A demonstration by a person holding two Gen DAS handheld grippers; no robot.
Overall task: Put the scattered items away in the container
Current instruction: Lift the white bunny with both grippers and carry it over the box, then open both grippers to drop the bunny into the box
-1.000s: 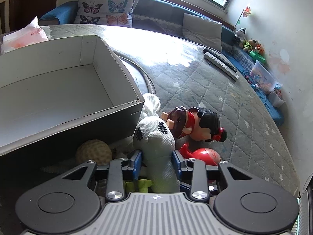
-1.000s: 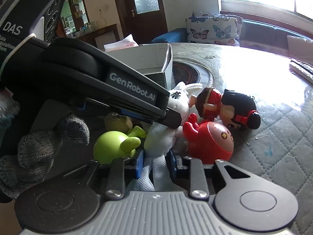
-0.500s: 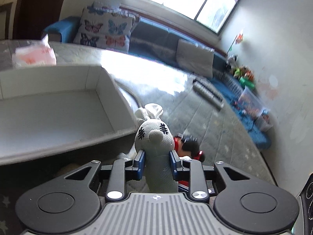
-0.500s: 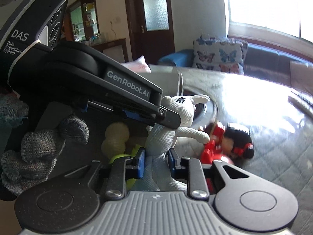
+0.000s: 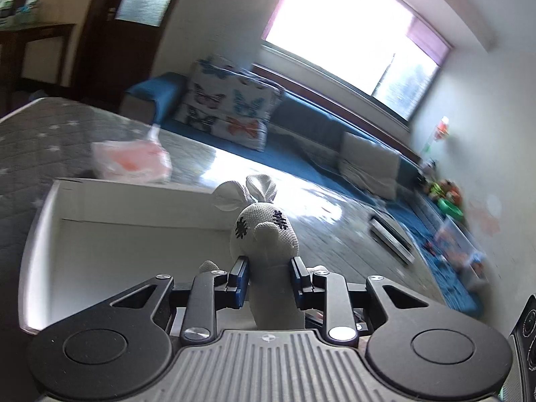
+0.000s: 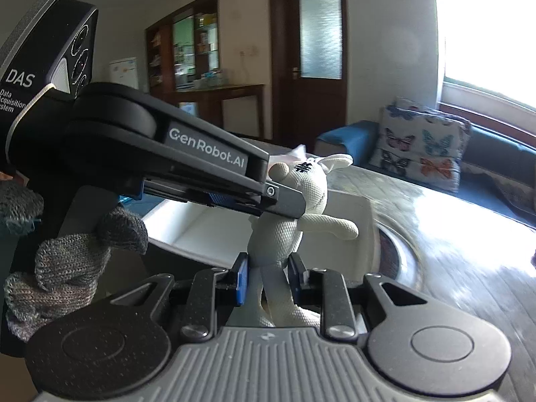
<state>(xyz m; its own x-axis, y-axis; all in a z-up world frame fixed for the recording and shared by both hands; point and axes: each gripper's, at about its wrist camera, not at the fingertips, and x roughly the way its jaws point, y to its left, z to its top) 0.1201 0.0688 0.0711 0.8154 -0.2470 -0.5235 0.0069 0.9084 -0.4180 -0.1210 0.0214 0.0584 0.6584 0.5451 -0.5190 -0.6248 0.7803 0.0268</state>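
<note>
1. Here, a white knitted toy bunny with black stitched eyes [image 5: 264, 234] is held up in the air by both grippers at once.
2. The left gripper [image 5: 269, 279] is clenched on the bunny just under its head, and its blue pads press in from both sides.
3. The right gripper [image 6: 268, 276] is clenched lower down, on the bunny's legs under its belly.
4. In the right wrist view the left gripper reaches in from the left and grips the bunny at the neck.
5. A hand in a grey knitted glove [image 6: 67, 261] holds the handle of the left gripper.
6. The bunny is upright, with one arm sticking out to the right.
7. Its floppy ears point toward the bright window.
8. The open white cardboard box [image 5: 47, 234] sits on the grey quilted table with white stars [image 5: 26, 140].
9. The bunny hangs over the near right part of the box and does not touch it.
10. A pink and white tissue pack [image 5: 130, 164] lies on the table just behind the box.
11. A butterfly cushion [image 5: 227, 107] leans on the blue sofa [image 5: 318, 124] far behind.
12. The left wrist view is blurry at the edges.
</note>
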